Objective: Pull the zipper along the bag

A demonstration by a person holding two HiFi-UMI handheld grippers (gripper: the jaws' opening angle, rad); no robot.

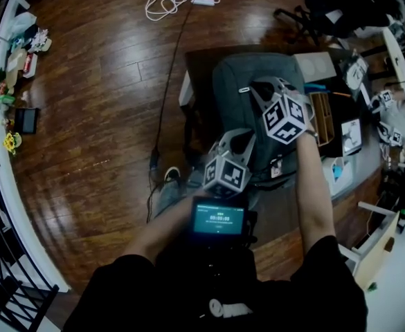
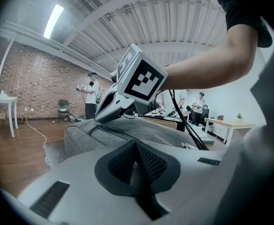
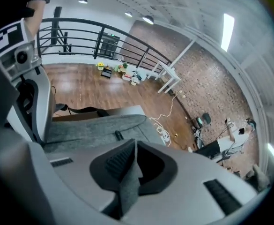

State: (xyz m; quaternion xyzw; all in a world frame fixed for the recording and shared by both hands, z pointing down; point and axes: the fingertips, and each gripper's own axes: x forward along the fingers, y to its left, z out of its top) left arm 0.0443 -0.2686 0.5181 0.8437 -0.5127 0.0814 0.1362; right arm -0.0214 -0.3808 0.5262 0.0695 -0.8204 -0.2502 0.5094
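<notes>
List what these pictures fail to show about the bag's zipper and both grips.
- Zipper's course along the bag: head view, too small and dim to trace.
- Grey strip in the right gripper's fingers: right gripper view, the fingers hide its lower end, so pull tab or strap unclear.
- Left gripper: left gripper view, fingers meet; any pinched fabric is too thin to tell.

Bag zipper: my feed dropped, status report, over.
Right hand-held gripper shut on grey fabric strip of the backpack. Left hand-held gripper shut, what it pinches unclear. Progress can't be judged; nothing blocking.
</notes>
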